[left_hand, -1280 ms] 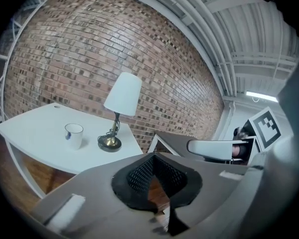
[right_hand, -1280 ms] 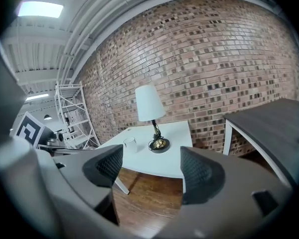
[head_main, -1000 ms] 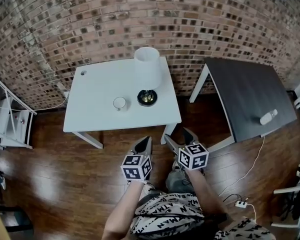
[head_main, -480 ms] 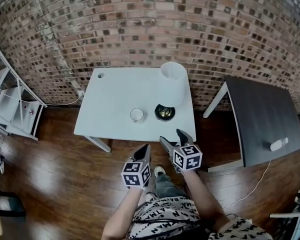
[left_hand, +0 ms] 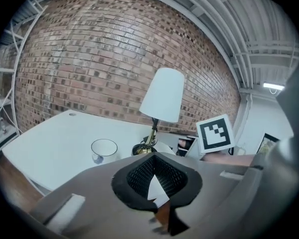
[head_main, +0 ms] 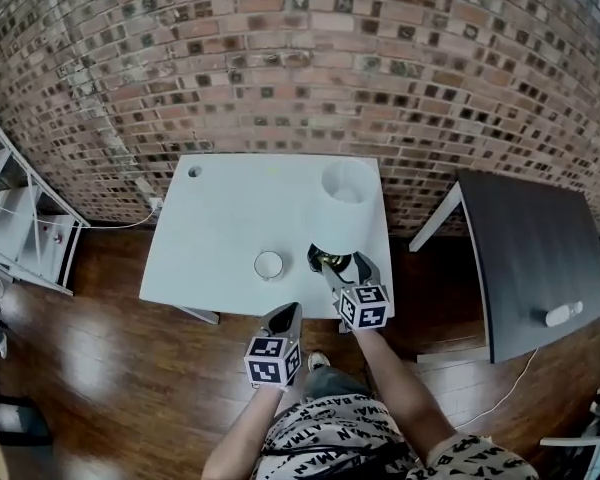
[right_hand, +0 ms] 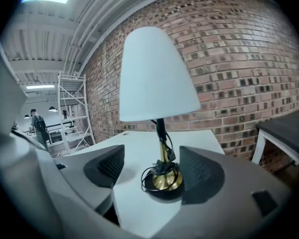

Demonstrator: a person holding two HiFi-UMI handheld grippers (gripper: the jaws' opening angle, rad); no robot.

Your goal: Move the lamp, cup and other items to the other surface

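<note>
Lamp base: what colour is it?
The lamp base is brass-gold on top and black underneath, best seen in the right gripper view.

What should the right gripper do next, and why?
Probably ease the right gripper forward a touch, then close on the stem of the lamp. Its jaws have just been closing slightly yet stand apart, framing the base without touching it.
</note>
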